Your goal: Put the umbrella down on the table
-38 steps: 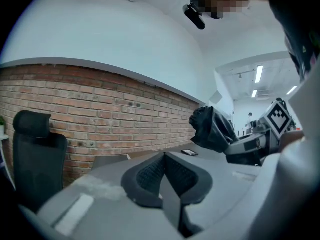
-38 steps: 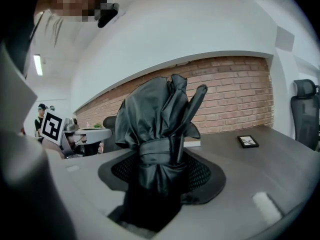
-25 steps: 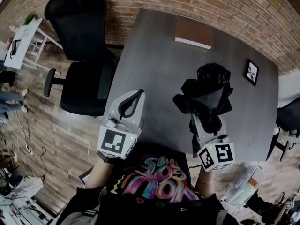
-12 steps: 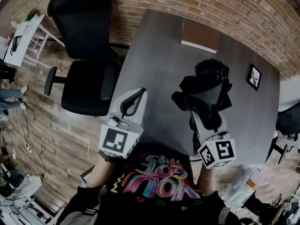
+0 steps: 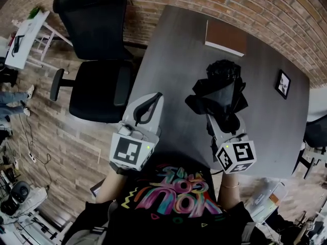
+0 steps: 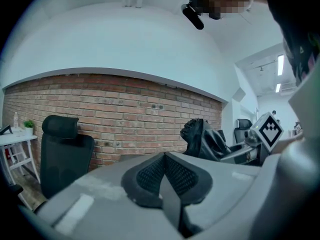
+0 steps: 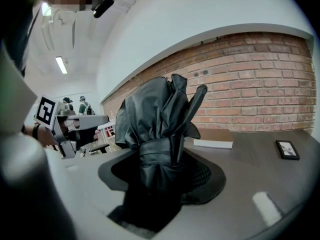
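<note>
A folded black umbrella stands up out of my right gripper, whose jaws are shut on its strapped lower part. It hangs over the near half of the dark grey table. In the right gripper view its crumpled canopy fills the middle. My left gripper sits at the table's near left edge with its jaws shut and nothing between them. The left gripper view shows the umbrella off to its right.
A brown book lies at the table's far side and a small black-framed picture at its right. A black office chair stands left of the table. A brick wall runs behind. A white shelf is far left.
Both grippers have shifted a little further over the table, and the right one has sunk slightly with the umbrella. Neither grip has changed.
</note>
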### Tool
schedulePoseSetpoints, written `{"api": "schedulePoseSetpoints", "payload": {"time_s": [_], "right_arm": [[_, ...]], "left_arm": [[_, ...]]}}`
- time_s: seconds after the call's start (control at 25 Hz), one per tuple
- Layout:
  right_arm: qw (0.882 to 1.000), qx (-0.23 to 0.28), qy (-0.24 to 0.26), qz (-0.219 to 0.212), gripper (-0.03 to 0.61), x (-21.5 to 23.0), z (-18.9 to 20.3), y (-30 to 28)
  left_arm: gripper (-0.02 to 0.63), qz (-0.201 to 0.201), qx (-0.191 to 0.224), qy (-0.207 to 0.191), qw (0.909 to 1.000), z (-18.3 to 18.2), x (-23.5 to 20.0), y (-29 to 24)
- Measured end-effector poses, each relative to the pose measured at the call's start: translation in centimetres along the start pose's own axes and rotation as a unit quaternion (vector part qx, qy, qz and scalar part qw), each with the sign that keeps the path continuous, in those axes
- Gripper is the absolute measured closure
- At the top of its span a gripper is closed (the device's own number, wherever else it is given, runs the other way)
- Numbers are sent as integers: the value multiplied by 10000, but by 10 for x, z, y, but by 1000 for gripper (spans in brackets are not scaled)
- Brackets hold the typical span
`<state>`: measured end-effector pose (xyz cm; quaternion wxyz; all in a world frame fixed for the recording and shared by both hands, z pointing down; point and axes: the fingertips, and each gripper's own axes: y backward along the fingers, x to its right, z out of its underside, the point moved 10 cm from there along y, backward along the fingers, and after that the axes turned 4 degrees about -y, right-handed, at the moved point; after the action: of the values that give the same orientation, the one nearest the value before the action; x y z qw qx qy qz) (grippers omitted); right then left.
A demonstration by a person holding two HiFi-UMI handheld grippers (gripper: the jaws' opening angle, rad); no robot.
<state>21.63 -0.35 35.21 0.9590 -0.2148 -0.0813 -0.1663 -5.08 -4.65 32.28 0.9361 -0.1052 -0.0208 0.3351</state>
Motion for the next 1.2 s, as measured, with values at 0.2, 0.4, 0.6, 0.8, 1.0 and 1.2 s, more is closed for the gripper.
{"api": "schedulePoseSetpoints", "payload": {"time_s": [0.2,0.4,0.6,0.8,1.0,1.2], "right_arm": [[9992,-379,15,-138,331,-1,14,-24],[9968,-749,-35,-285,331,1,34,-49],[9931,-1108,-17,-388,331,5,51,-71],[9882,-1474,-193,-379,331,10,75,-89],[9835,-1744,-320,-358,331,13,95,-100],[9795,-1951,-321,-383,331,14,109,-109]], "left_arm": [[614,-58,-38,42,10000,3,-6,3],[614,-113,-107,96,9998,10,-11,2],[614,-185,-179,137,9996,13,-15,2],[614,-243,-228,156,9993,17,-18,3],[614,-294,-248,166,9991,18,-19,1],[614,-306,-205,152,9992,17,-18,-1]]}}
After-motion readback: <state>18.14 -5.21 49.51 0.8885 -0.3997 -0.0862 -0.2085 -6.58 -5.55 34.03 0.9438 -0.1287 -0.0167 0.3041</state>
